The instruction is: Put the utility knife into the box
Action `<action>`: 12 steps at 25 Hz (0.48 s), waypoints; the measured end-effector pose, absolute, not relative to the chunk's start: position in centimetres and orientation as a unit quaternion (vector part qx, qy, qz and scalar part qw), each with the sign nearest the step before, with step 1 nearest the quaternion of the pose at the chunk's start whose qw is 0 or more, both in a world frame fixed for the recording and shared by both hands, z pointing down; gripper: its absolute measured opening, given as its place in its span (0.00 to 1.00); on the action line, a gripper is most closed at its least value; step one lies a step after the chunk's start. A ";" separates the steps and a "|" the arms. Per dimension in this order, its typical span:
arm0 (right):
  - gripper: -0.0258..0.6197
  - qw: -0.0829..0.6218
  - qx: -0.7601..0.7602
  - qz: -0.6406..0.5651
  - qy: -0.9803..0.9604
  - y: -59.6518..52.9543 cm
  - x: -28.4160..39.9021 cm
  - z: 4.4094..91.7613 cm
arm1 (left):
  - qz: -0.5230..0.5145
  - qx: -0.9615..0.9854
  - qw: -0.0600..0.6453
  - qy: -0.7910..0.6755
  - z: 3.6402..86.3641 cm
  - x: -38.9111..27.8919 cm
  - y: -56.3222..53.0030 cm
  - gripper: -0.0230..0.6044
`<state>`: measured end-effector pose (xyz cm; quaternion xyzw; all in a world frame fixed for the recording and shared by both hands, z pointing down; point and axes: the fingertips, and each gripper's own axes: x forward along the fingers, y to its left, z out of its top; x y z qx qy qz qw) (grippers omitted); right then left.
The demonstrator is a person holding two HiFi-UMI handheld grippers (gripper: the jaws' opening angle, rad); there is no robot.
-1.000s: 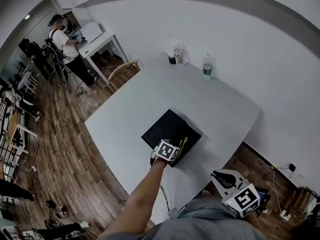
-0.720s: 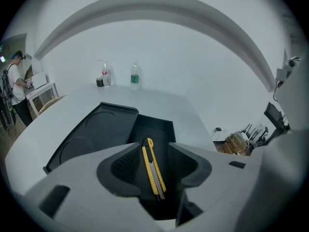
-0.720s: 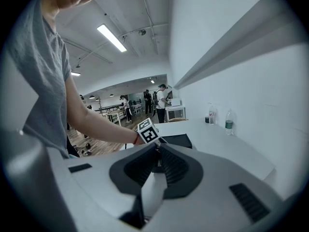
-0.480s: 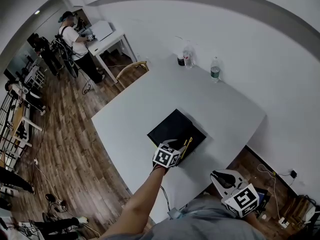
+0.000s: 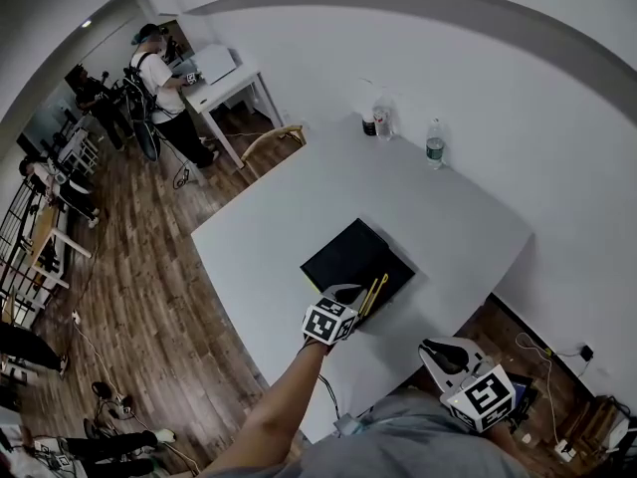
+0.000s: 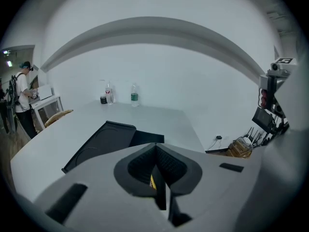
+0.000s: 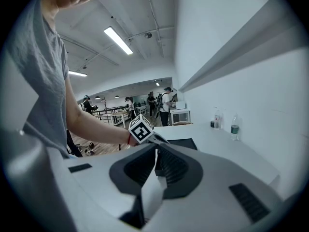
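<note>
**Yellow utility knife (image 5: 373, 291) gripped at the box's near edge**

At the near side of the white table (image 5: 289, 227), the left gripper (image 5: 350, 302) has its jaws clamped tight on the knife. The blade end pokes out over the near right edge of the black box (image 5: 348, 255). The right gripper (image 5: 445, 353) hangs off the table by the person's body, jaws together, nothing between them.

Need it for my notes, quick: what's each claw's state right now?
Left claw: just closed on the yellow utility knife.
Right claw: closed, empty.
</note>
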<state>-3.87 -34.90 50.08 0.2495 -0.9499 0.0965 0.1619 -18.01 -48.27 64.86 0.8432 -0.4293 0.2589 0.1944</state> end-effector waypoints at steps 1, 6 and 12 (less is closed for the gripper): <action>0.10 0.162 0.249 0.096 -0.950 -34.8 -3.8 50.0 | 0.256 0.844 0.194 -0.430 64.6 -17.9 -48.1 0.06; 0.10 0.156 0.250 0.087 -0.952 -34.6 -3.6 49.6 | 0.247 0.845 0.189 -0.434 63.6 -17.7 -47.6 0.06; 0.10 0.156 0.247 0.093 -0.952 -34.0 -3.3 50.0 | 0.229 0.852 0.186 -0.432 62.5 -16.7 -45.5 0.06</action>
